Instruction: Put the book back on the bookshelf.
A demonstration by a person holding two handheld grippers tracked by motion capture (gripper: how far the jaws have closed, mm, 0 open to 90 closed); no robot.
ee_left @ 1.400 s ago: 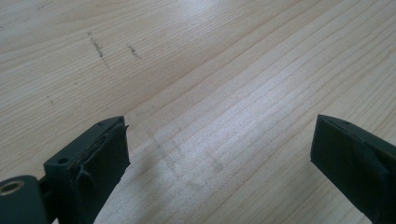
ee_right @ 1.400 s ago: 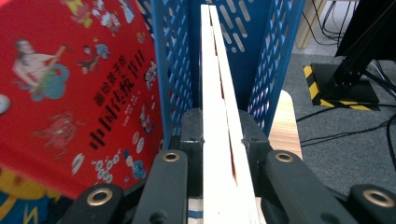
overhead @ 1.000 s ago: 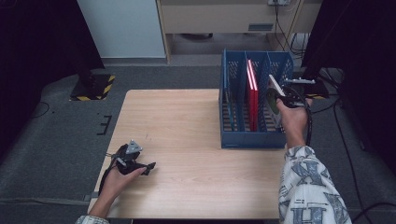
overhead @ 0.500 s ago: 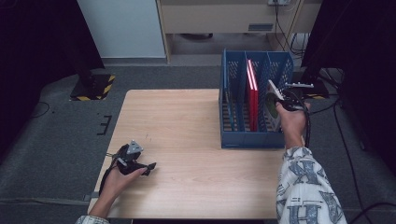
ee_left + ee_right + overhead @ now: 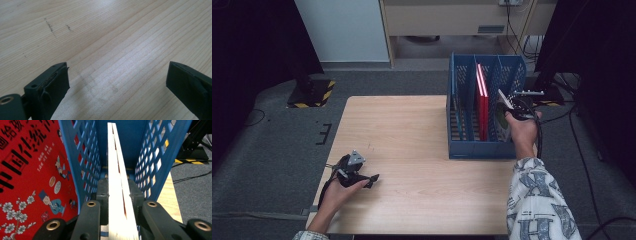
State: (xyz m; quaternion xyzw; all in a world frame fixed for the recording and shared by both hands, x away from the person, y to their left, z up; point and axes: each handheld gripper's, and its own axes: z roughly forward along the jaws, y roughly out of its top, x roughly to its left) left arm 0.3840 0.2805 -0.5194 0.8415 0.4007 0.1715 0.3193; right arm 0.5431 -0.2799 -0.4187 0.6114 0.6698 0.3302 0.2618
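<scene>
- The right gripper (image 5: 117, 195) is clamped on the page edge of a thin book (image 5: 117, 182), which stands on edge straight ahead of its jaws, inside the rightmost compartment of the blue file rack (image 5: 462, 150).
- Risk: if the book tilts, its leading corner could catch the lattice wall just to either side of the jaws and jam, or push the rack across the table (image 5: 402, 130).
- A grip so near one edge may let the book pivot or slip.
- The book looks slim, with pale pages and a hint of red cover; its title cannot be read.
- A red book (image 5: 32, 170) fills the compartment to the gripper's left.
- The left gripper (image 5: 117, 82) rests on the table, jaws apart, nothing between them.
</scene>
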